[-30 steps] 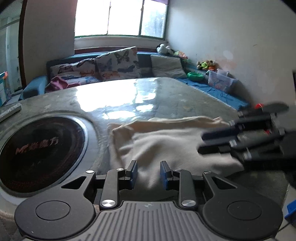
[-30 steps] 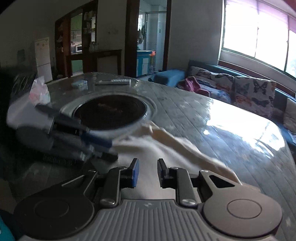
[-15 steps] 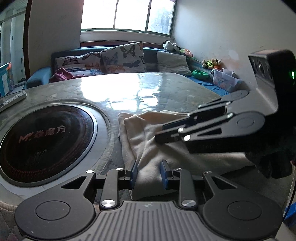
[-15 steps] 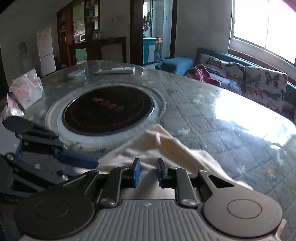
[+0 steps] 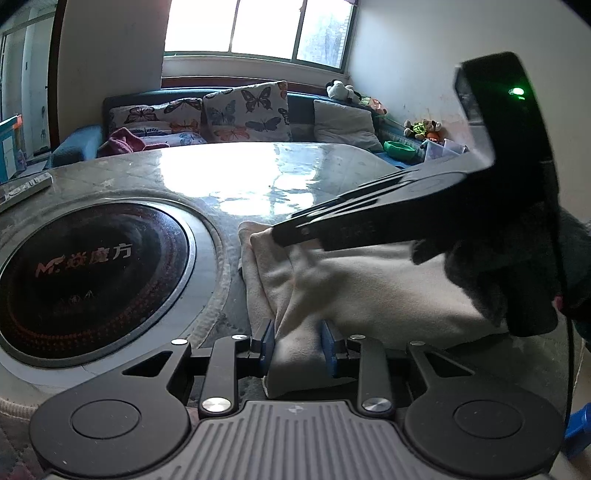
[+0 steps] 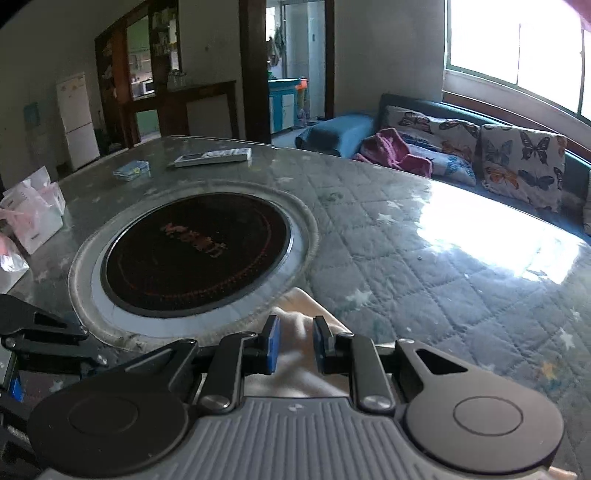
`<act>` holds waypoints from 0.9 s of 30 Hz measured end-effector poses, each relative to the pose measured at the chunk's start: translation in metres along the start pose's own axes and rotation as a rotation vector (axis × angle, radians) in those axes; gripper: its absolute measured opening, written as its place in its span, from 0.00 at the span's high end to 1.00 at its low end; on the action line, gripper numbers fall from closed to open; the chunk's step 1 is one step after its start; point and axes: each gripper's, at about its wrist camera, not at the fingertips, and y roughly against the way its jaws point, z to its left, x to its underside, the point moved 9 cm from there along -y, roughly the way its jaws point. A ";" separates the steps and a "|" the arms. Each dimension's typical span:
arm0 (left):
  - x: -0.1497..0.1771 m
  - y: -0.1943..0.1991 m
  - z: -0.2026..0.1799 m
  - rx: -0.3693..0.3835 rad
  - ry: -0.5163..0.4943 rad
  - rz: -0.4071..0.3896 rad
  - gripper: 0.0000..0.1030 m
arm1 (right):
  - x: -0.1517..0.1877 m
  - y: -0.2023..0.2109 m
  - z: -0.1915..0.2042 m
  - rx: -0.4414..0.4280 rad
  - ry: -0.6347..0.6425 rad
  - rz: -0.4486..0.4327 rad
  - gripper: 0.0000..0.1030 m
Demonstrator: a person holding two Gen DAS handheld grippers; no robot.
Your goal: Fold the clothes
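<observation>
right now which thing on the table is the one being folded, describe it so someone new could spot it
Find the big round black cooktop sunk into the quilted table. Just beside its rim, on the near side of the table, lies a cream cloth, soft and rumpled, with both grippers on it. It is the only fabric on the table; the remote and tissue pack sit far off.

A home's living and dining room: a large table (image 6: 424, 236) with a built-in round cooktop (image 6: 195, 254) stands before a sofa (image 5: 207, 122) with butterfly cushions under a window (image 5: 258, 27); beyond the table stands a white fridge (image 6: 77, 118).
</observation>
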 end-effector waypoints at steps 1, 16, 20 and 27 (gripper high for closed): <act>0.000 0.000 0.000 0.000 0.001 0.000 0.69 | 0.001 0.002 -0.001 0.009 -0.003 0.000 0.83; -0.002 0.002 0.011 -0.019 0.045 0.014 0.46 | 0.006 0.010 -0.014 0.048 -0.039 -0.017 0.77; -0.003 0.007 0.016 -0.037 0.054 0.005 0.33 | 0.011 0.028 -0.010 0.052 -0.028 -0.037 0.68; -0.005 0.017 0.020 -0.089 0.057 -0.018 0.13 | 0.034 0.057 0.003 0.062 -0.014 -0.060 0.48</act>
